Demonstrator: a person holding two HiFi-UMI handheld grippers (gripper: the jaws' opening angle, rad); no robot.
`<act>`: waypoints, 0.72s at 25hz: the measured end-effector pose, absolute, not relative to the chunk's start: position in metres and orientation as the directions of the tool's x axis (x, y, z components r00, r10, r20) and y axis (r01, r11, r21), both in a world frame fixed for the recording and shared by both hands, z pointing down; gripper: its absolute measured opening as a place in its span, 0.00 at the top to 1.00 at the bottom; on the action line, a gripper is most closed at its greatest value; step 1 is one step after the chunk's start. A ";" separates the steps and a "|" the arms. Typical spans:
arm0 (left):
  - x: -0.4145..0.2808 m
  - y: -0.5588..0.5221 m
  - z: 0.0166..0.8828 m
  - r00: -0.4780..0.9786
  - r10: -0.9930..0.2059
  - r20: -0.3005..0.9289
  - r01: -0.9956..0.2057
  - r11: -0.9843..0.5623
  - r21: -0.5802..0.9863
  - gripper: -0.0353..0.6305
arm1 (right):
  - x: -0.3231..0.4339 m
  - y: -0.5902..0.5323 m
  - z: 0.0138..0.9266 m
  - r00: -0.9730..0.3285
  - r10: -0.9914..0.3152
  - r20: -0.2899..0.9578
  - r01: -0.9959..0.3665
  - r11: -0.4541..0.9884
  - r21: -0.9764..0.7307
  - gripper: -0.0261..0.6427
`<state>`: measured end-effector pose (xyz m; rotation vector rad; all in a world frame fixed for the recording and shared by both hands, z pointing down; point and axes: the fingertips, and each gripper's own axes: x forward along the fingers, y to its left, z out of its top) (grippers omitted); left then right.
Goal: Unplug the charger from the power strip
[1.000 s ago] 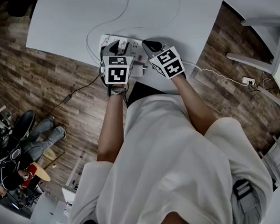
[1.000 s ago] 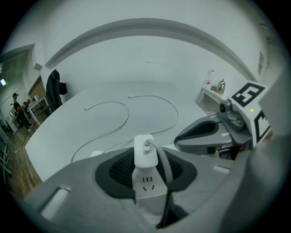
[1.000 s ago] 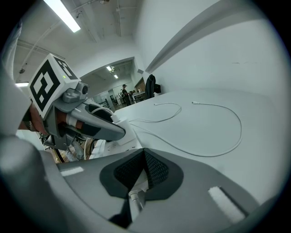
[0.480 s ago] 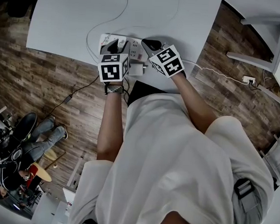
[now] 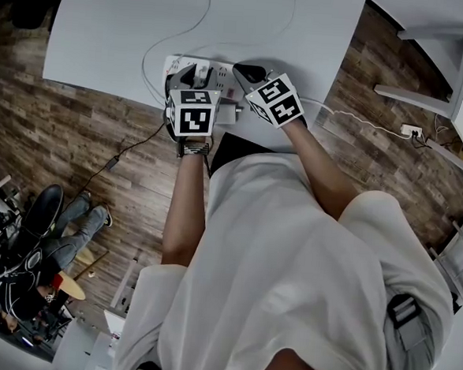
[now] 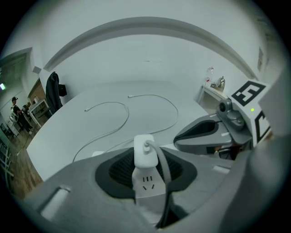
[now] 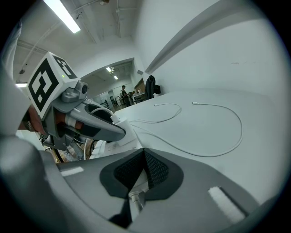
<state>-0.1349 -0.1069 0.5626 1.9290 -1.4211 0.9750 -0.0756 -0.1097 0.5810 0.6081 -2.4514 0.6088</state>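
Observation:
On the white table [image 5: 107, 37] lies a white power strip [image 5: 223, 71], near the front edge. A white charger [image 5: 201, 66] stands plugged into it. My left gripper [image 5: 193, 73] reaches down over the strip. In the left gripper view its pads [image 6: 119, 170] press on both sides of the strip [image 6: 146, 184]. The charger [image 6: 144, 152] sits just past them, its cable running back under the jaws. My right gripper [image 5: 241, 69] lies at the strip's right end. Its pads [image 7: 157, 170] meet at the tips, with a white cord end [image 7: 135, 198] wedged between them lower down.
Loose white cables [image 5: 179, 34] curl over the table behind the strip. A cord runs off the table's right side to a floor socket [image 5: 410, 134]. A person [image 5: 45, 246] sits on the wooden floor at lower left. A grey shelf [image 5: 437, 68] stands at upper right.
The left gripper's marker cube tipped slightly half a second ago and is back where it was. The right gripper and the strip have not moved.

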 end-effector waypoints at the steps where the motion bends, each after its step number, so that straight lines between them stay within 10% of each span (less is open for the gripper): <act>1: -0.135 -0.107 0.562 0.185 -0.559 0.808 -0.960 -0.280 0.026 0.73 | -0.076 -0.110 0.581 -0.754 -0.288 0.590 -0.531 0.796 -0.290 0.96; 18: -0.135 -0.104 0.561 0.182 -0.560 0.808 -0.963 -0.266 0.033 0.74 | -0.076 -0.108 0.581 -0.758 -0.289 0.585 -0.526 0.801 -0.285 0.96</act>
